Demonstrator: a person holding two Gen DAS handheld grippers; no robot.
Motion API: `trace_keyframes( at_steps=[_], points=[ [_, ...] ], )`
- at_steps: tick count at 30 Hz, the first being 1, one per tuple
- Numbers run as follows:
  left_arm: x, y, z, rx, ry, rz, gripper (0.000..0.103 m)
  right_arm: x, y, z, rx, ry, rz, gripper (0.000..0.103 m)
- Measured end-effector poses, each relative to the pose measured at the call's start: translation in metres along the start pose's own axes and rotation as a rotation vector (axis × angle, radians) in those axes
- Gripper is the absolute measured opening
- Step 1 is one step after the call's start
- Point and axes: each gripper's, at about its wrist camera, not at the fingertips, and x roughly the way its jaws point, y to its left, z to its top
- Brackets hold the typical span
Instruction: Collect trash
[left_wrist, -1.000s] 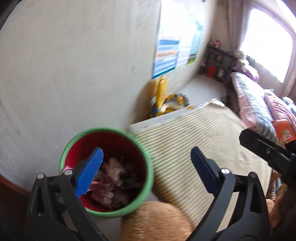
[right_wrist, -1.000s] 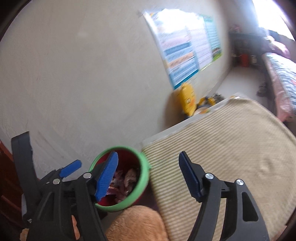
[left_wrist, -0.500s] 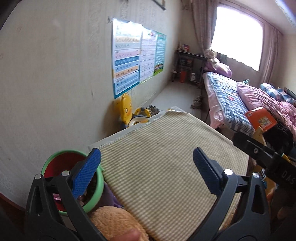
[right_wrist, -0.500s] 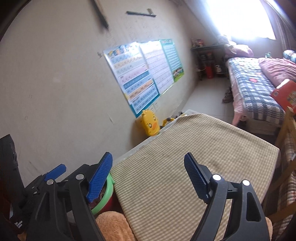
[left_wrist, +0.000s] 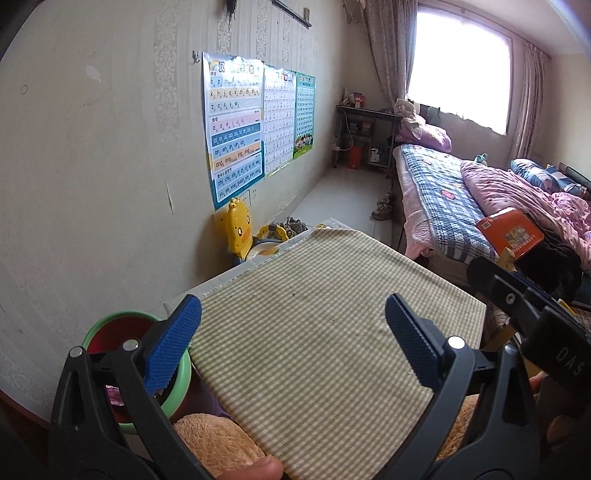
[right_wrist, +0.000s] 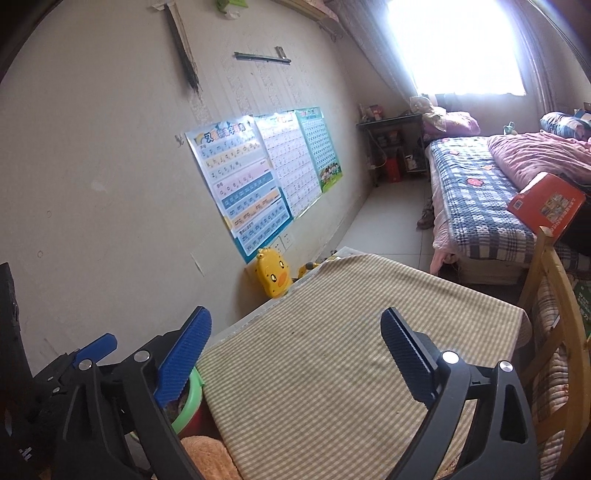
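Both the left gripper (left_wrist: 291, 332) and right gripper (right_wrist: 295, 347) gape wide and empty, the right's jaws having just been opening. The bin (left_wrist: 110, 325) sits near left beside the bench (left_wrist: 314, 332); its wrappers look light and crumply, best pinched by an edge.

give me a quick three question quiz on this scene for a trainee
1. True or false: the left hand-held gripper is clamped on a piece of trash.
2. The green-rimmed bin stands where? A) on the bed B) beside the checked cloth, near the wall C) under the window
3. Fill in: the toy on the floor by the wall charts is coloured ____.

Key
1. False: its jaws stand open with nothing between them, as do those of the right hand-held gripper.
2. B, next to the checked cloth.
3. Yellow.
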Motion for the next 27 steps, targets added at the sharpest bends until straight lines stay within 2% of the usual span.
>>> trace_keyframes(
  at_steps=[27],
  points=[
    [0.003,0.014,0.001,-0.034,0.006,0.014,0.098,-0.001,0.008,0.000,-0.031,-0.001,-0.005,0.090]
  ],
)
